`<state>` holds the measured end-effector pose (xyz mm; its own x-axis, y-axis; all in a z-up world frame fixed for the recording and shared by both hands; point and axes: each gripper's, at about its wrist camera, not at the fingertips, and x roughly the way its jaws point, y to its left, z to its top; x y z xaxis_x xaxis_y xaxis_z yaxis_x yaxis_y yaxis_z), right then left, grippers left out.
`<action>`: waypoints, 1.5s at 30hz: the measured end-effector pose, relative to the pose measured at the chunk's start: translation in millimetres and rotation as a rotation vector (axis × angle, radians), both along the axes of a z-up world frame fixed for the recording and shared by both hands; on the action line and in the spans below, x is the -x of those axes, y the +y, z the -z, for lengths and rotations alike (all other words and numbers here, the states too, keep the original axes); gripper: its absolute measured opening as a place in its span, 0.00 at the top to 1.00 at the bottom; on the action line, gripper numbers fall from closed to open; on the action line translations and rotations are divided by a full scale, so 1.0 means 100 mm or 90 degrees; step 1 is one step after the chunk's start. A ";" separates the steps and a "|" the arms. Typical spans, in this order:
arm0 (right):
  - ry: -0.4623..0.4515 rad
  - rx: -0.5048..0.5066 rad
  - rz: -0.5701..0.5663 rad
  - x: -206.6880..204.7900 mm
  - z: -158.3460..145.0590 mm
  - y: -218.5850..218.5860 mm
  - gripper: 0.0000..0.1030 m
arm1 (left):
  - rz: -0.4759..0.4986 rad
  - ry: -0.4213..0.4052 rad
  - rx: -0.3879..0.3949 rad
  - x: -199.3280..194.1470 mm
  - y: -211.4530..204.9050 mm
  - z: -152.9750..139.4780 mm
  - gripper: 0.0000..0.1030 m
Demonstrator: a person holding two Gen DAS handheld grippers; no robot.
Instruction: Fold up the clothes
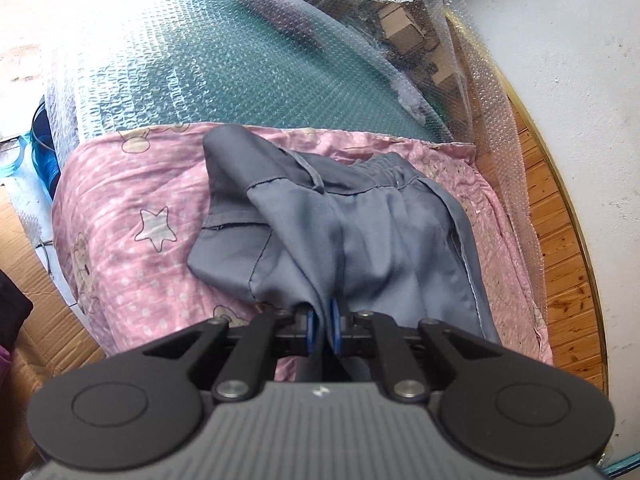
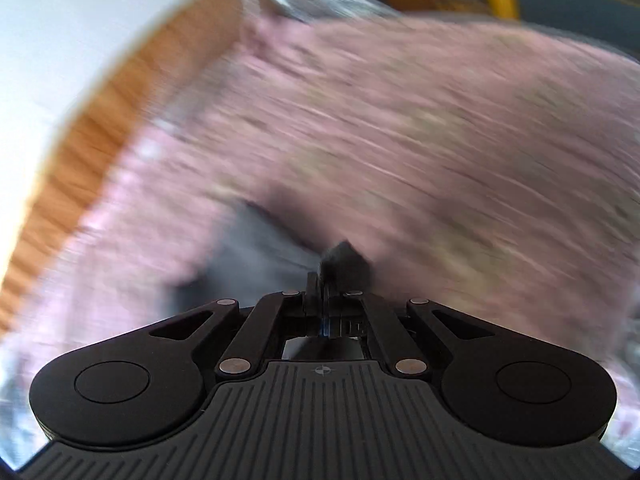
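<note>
Grey shorts (image 1: 380, 240) with an elastic waistband lie crumpled on a pink star-print sheet (image 1: 132, 208). My left gripper (image 1: 323, 320) is shut on a fold of their near edge, and the cloth runs up from between the blue pads (image 1: 312, 326). The right wrist view is heavily motion-blurred. There my right gripper (image 2: 322, 280) has its fingers together with a small dark tuft of cloth pinched at the tips. More of the grey shorts (image 2: 256, 248) trails to the left over the pink sheet (image 2: 400, 120).
Beyond the sheet lies a green mattress under bubble wrap (image 1: 200, 60). A wooden bed frame (image 1: 560, 260) and a white wall (image 1: 580, 60) bound the right side. Flattened cardboard (image 1: 40, 280) lies on the floor at the left. A wooden strip (image 2: 100, 132) edges the sheet.
</note>
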<state>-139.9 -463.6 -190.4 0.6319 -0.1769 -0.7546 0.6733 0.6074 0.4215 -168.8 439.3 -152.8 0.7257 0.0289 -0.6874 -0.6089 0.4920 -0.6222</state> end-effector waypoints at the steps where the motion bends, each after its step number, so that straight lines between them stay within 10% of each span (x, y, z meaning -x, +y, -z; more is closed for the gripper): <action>1: 0.006 -0.001 0.005 0.04 0.05 0.00 1.00 | 0.000 0.001 0.001 0.01 -0.01 0.02 0.90; 8: -0.004 0.017 -0.112 -0.10 0.00 0.28 1.00 | -0.003 0.017 0.001 0.00 -0.01 0.10 0.88; 11: 0.008 -0.015 0.009 0.07 0.14 -0.02 1.00 | 0.006 0.021 -0.001 -0.02 -0.05 0.10 0.87; 14: -0.019 -0.040 -0.020 0.13 0.16 0.02 1.00 | 0.018 0.027 -0.003 0.00 -0.07 0.08 0.82; 20: -0.088 -0.090 -0.043 0.27 0.03 0.10 0.68 | 0.016 0.021 -0.034 0.15 -0.11 -0.10 0.56; 22: -0.060 -0.069 -0.055 0.11 -0.02 0.15 0.68 | 0.013 0.006 -0.043 0.14 -0.10 -0.20 0.54; 24: -0.024 -0.038 -0.077 -0.10 -0.11 0.23 0.96 | 0.003 -0.007 -0.038 0.10 -0.07 -0.26 0.45; 26: -0.027 -0.001 -0.113 -0.34 -0.35 0.40 0.98 | 0.003 -0.004 -0.038 0.01 -0.05 -0.27 0.43; 33: -0.350 0.069 -0.199 -0.43 -1.81 0.77 1.00 | -0.005 0.015 -0.028 -0.05 0.03 -0.14 0.59; 35: -0.319 0.066 -0.155 -0.27 -1.67 0.59 1.00 | -0.006 0.016 -0.022 -0.02 0.03 -0.09 0.64; 41: 0.016 0.003 -0.059 -0.16 -0.08 0.14 1.00 | -0.007 0.022 -0.007 0.05 0.03 0.06 0.66; 45: 0.014 -0.023 -0.032 0.04 0.13 0.08 1.00 | 0.014 0.037 -0.021 -0.03 -0.01 0.03 0.66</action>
